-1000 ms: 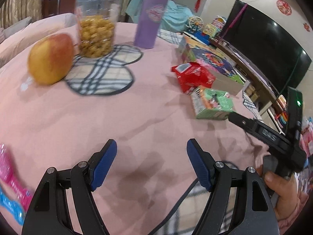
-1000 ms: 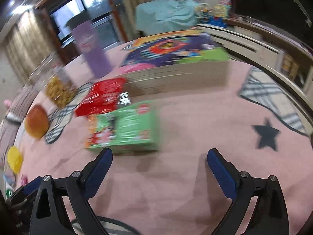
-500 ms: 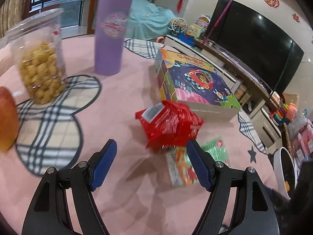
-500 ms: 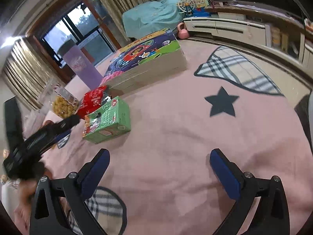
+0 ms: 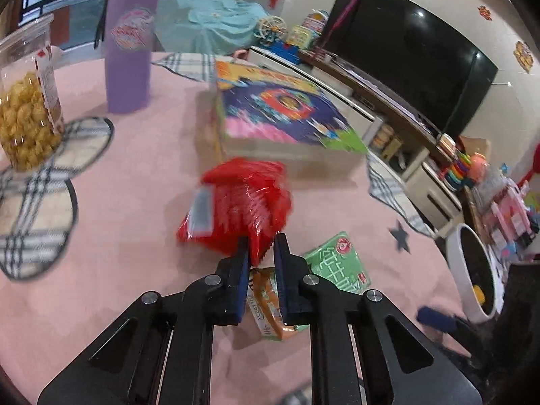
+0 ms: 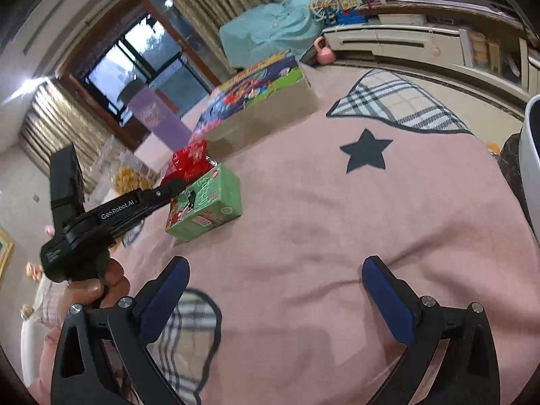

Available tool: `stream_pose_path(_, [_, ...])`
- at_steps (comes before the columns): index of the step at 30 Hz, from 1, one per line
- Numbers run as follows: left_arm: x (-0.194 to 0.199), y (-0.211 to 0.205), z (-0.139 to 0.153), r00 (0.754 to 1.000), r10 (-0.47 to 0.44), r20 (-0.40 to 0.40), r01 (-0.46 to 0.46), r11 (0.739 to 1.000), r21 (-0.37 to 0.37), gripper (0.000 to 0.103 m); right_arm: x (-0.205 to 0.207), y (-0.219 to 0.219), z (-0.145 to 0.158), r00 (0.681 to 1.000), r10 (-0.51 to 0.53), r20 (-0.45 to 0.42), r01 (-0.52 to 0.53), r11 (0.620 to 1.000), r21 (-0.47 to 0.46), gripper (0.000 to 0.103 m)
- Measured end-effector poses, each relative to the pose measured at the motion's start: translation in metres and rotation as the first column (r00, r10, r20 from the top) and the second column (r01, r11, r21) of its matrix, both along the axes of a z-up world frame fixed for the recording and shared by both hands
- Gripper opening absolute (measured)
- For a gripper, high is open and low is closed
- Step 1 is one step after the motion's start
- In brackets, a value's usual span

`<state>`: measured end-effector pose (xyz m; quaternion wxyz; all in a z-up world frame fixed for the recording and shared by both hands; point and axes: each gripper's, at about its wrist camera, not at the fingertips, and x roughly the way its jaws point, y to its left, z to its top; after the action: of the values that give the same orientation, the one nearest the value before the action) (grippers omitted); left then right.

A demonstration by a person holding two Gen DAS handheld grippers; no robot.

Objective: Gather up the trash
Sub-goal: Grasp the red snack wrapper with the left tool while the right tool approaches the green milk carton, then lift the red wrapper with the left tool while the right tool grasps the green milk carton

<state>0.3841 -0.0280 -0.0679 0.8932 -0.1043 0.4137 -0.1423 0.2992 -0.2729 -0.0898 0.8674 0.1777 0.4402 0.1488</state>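
While the left gripper (image 5: 261,248) has its fingers (image 5: 242,263) pinched on the near corner of the red snack bag (image 5: 238,209), the right gripper (image 6: 275,295) hovers with fingers spread, holding nothing. That bag looks light, crinkly and slippery, so a pinch on its edge suits it. It lies mid-counter beside the green carton (image 5: 337,263), on the pink cloth (image 5: 135,236). Beyond the counter's right edge stands a white bin (image 5: 470,270).
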Motion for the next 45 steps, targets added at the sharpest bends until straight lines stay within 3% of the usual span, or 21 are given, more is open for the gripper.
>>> stream_pose_path(12, [-0.101, -0.013, 0.009, 0.999, -0.031, -0.026, 0.026, 0.984, -0.175, 0.006, -0.036, -0.028, 0.002, 0.999, -0.047, -0.023, 0.047, 0.999, 0.024, 0.089])
stream_pose_path(15, [-0.117, -0.013, 0.012, 0.999, -0.037, -0.027, 0.032, 0.988, -0.150, 0.006, -0.045, -0.026, 0.003, 0.999, -0.040, -0.019, 0.041, 0.999, 0.025, 0.087])
stream_pose_path(18, [-0.123, -0.004, 0.007, 0.997, -0.030, -0.067, 0.017, 0.983, -0.183, 0.006, -0.052, -0.018, 0.005, 1.000, -0.027, -0.014, 0.028, 0.999, 0.034, 0.087])
stream_pose_path(30, [-0.174, 0.061, -0.005, 0.990, 0.092, -0.104, -0.107, 0.982, -0.153, 0.007, -0.049, 0.038, 0.011, 0.995, 0.096, 0.022, -0.097, 0.995, 0.035, 0.087])
stream_pose_path(32, [-0.179, 0.068, -0.006, 0.989, 0.106, -0.107, -0.120, 0.983, -0.136, 0.014, -0.045, 0.047, 0.011, 0.994, 0.106, 0.022, -0.107, 0.994, 0.014, 0.087])
stream_pose_path(34, [-0.186, 0.074, -0.006, 0.985, 0.133, -0.108, -0.145, 0.983, -0.112, 0.040, -0.040, 0.054, 0.011, 0.994, 0.106, 0.024, -0.106, 0.994, 0.002, 0.087])
stream_pose_path(38, [-0.199, 0.083, -0.005, 0.980, 0.176, -0.093, -0.185, 0.977, -0.101, 0.054, -0.032, 0.070, 0.013, 0.994, 0.106, 0.028, -0.106, 0.994, -0.012, 0.088])
stream_pose_path(40, [-0.207, 0.088, -0.002, 0.972, 0.225, -0.071, -0.230, 0.970, -0.083, 0.066, -0.029, 0.080, 0.014, 0.994, 0.103, 0.031, -0.102, 0.994, -0.039, 0.088])
stream_pose_path(45, [-0.203, 0.088, 0.007, 0.963, 0.269, -0.030, -0.270, 0.962, -0.041, 0.081, -0.013, 0.103, 0.011, 0.996, 0.088, 0.019, -0.085, 0.991, -0.100, 0.088])
